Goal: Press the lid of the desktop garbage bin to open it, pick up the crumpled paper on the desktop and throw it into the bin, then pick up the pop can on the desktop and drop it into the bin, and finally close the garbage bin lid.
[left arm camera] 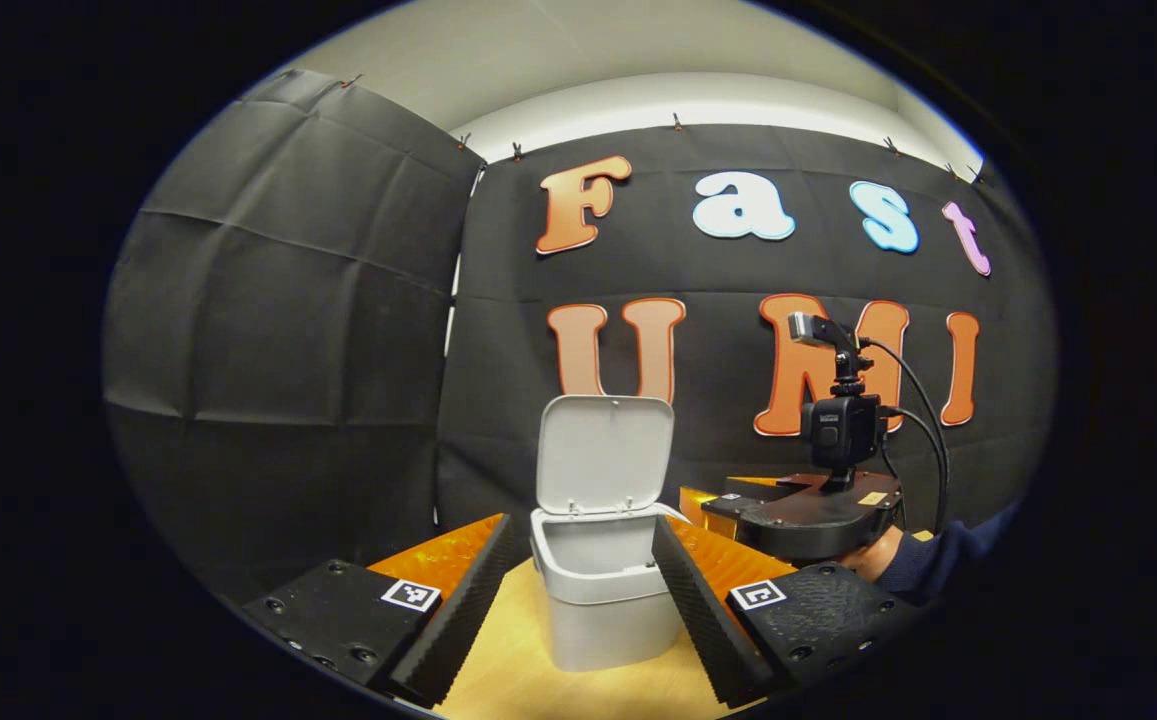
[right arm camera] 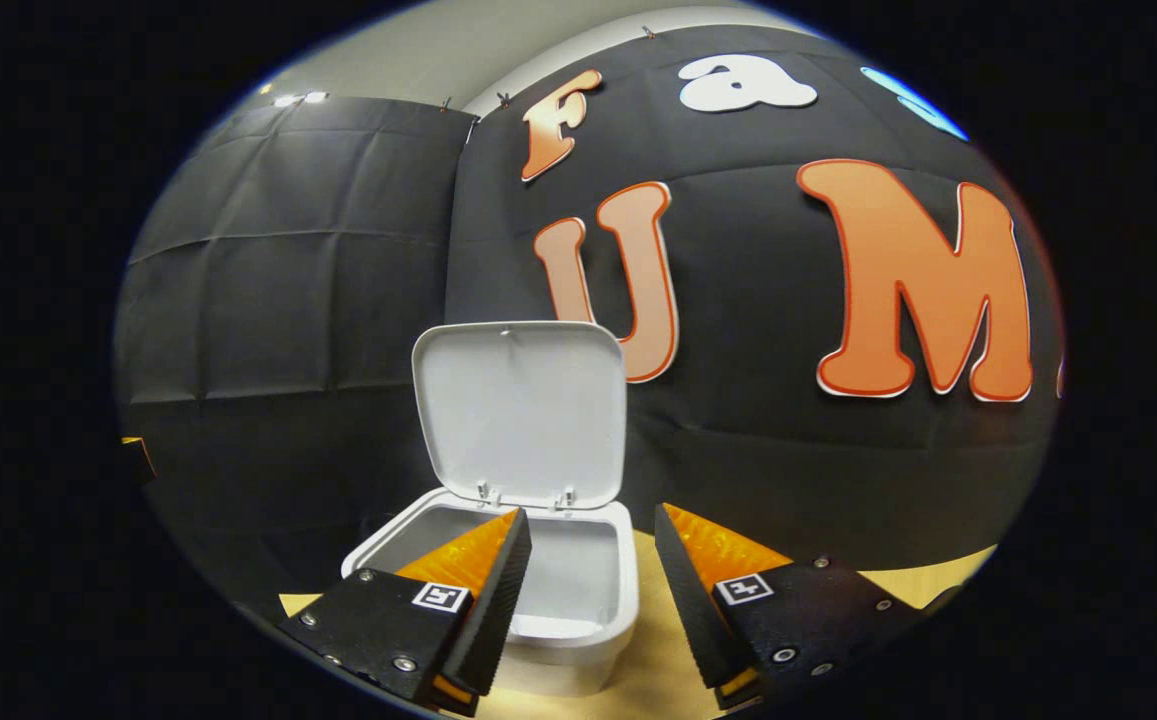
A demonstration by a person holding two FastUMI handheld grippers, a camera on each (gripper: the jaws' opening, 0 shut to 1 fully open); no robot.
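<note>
Looking along the left tongs [left arm camera: 580, 590] in the left gripper view, the bin [left arm camera: 603, 600] is seen on the table [left arm camera: 578, 690], right between the fingers, which are held apart and empty. Its lid [left arm camera: 606, 452] is stood straight up. The right tongs [left arm camera: 808, 515] are seen near the bin.

In the right gripper view, the right tongs [right arm camera: 588, 590] are held apart, empty, above the open bin [right arm camera: 588, 625]. The lid [right arm camera: 523, 410] could be slammed, or the bin tipped, if it is pushed too hard.

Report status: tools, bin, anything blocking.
Left tool open, empty, facing bin. Right tool open, empty, over bin rim. Lid up. Nothing blocking.
</note>
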